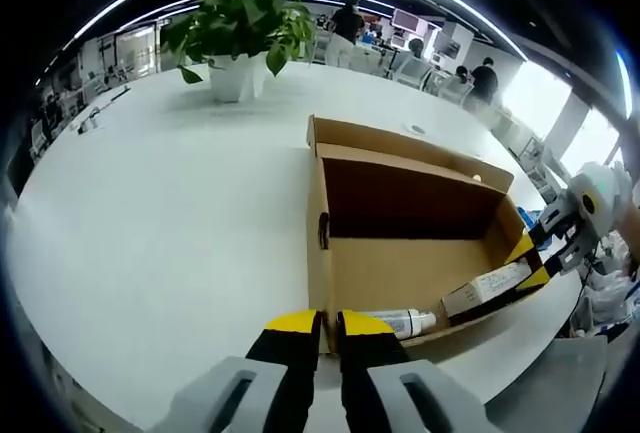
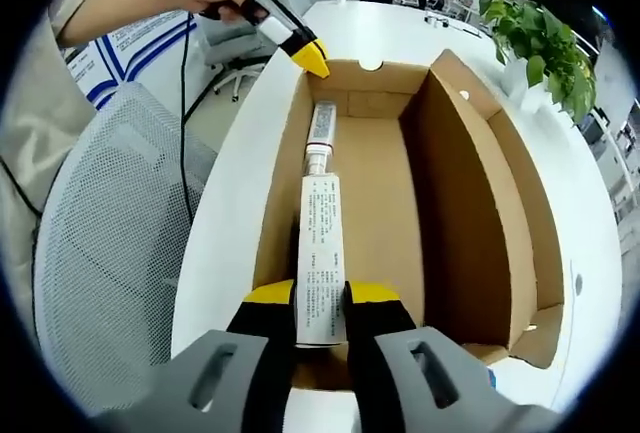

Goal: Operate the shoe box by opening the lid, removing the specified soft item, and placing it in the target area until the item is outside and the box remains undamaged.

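White table [image 1: 150, 213] carries one cardboard shoe box [image 2: 470, 203], lid folded back, so its inside is reachable. Two items lie inside: a carton [image 2: 322, 253] and a tube [image 2: 320, 138]. Right gripper [image 2: 321, 298] pinches the carton's end to lift it; left gripper [image 1: 318, 325], jaws nearly together, steadies the box wall.

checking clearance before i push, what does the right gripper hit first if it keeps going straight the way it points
Likely the white carton lying in the shoe box: the right gripper has a jaw on each side of its near end. Beyond it lies the white tube.
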`<state>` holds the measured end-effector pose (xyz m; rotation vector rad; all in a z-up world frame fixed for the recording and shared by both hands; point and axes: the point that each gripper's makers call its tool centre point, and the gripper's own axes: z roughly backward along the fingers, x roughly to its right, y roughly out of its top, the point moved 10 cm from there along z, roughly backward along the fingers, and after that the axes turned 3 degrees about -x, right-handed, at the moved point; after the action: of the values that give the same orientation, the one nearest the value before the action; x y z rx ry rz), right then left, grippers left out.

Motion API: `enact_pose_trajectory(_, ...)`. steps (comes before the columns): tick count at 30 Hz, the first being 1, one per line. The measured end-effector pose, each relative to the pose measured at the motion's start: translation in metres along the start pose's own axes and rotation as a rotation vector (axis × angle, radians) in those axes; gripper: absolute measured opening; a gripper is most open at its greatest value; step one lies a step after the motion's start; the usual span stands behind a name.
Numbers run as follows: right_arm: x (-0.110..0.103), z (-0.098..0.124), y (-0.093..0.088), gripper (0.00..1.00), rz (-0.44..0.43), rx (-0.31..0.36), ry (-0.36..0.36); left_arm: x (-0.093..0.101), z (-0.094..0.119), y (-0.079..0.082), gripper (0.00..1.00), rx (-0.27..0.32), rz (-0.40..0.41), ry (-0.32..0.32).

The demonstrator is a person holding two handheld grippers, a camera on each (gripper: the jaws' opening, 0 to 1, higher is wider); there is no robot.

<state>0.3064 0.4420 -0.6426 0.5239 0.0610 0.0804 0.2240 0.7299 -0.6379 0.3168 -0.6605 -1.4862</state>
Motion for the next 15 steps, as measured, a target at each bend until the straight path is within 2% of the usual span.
enact_pose_trajectory(3,0.002,0.011,0.006,0.15,-0.055,0.041,-0.006,0.000,0.000,0.000,0.06,-0.002,-0.003,0.000)
enact_pose_trajectory(15,0.006,0.059,0.021,0.15,-0.076,0.160,-0.053,0.001,0.000,0.002,0.07,-0.018,-0.020,0.003)
